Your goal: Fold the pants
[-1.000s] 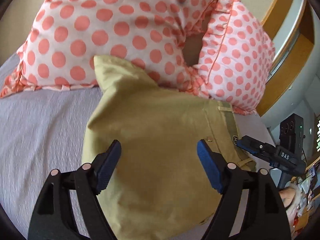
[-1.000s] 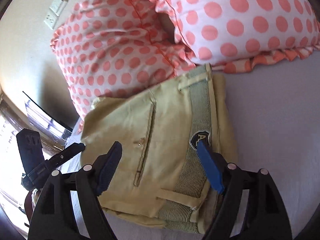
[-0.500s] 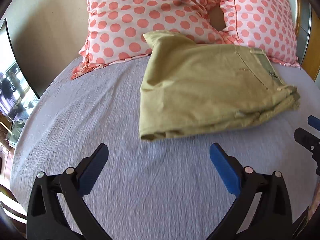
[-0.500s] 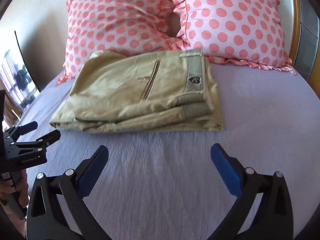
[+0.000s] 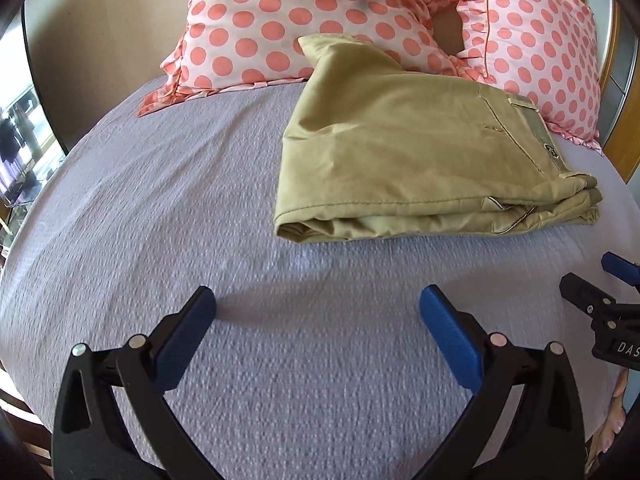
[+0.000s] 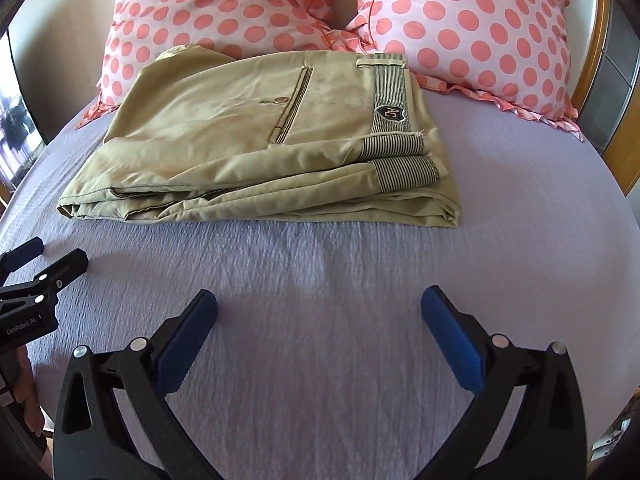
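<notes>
Bed: lavender textured sheet point(image 5: 168, 200) covered the mattress and filled the foreground of both wrist views.
Pillows: two white pillows with coral polka dots and ruffled edges stood side by side at the head of the bed, left pillow point(image 5: 288, 20) and right pillow point(image 5: 536, 40), with a small dark gap showing between them.
Headboard: wooden frame point(image 6: 600, 112) ran along the right edge, beyond the right pillow.
Pants: khaki pants point(image 6: 248, 132) lay folded into a thick rectangular stack on the sheet, the far edge touching the bases of the pillows; several layers showed along the near edge.
Pants detail: striped waistband point(image 6: 390, 92) with a dark shield badge faced up on the right side of the stack, and a slit pocket point(image 6: 294, 106) with a button sat near the middle.
Left gripper: left gripper point(image 5: 318, 308) was spread wide, blue pads point(image 5: 188, 340) apart over bare sheet, holding nothing, well short of the pants.
Right gripper: right gripper point(image 6: 319, 308) was likewise spread wide, blue pads point(image 6: 452, 340) apart over bare sheet, empty, nearer than the stack's front edge.
Cross view: each gripper's tip appeared at the edge of the other's camera, low beside the sheet.
Left background: a bright window area showed at the far left, too blurred to read.
</notes>
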